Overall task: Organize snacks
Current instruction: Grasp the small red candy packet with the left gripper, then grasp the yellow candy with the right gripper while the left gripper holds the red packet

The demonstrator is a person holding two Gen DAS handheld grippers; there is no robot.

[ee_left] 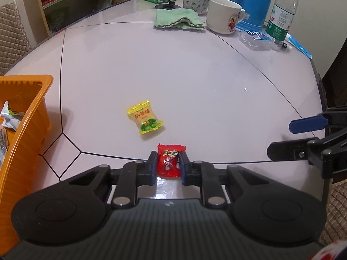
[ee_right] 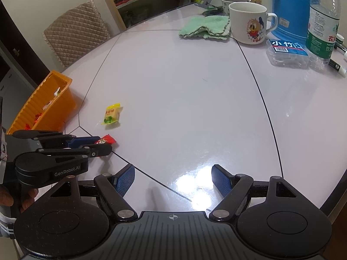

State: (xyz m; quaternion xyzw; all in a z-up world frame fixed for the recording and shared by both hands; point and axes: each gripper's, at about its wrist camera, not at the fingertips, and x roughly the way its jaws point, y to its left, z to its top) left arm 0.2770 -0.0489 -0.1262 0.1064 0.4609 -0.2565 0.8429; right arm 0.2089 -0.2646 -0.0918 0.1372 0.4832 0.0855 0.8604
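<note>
Left hand-held gripper (ee_left: pixel 168 162) is clamped on the red-wrapped candy (ee_left: pixel 170 161); both blue pads press the wrapper's sides, with its upper edge sticking out past the fingertips. The candy sits low over the pale, glossy surface (ee_left: pixel 173 69), at one of its thin dark seam lines. Landmark: the orange plastic basket (ee_left: pixel 26 117) at the surface's left edge. Seen from the right wrist, the clamped red candy (ee_right: pixel 106 140) lies just right of the basket's (ee_right: pixel 43 106) near end. A yellow-wrapped candy (ee_left: pixel 144 117) lies flat on the surface, further right of the basket and apart from the red one, nothing touching it. Inside the basket, several wrapped snacks show, red and white among them; exact count cannot be told. Right hand-held gripper (ee_right: pixel 173 178) hangs with its jaws standing wide apart and nothing between them, only bare surface and a bright glare patch below; it is well right of the basket, beyond the left one. Far across the surface from the basket: a folded green cloth (ee_left: pixel 179 18), a white cartoon mug (ee_left: pixel 224 15), a second patterned mug (ee_left: pixel 195 1), a blue thermos (ee_left: pixel 252 0), a clear water bottle (ee_left: pixel 283 13) and a small clear plastic box with a blue label (ee_left: pixel 254 38).
</note>
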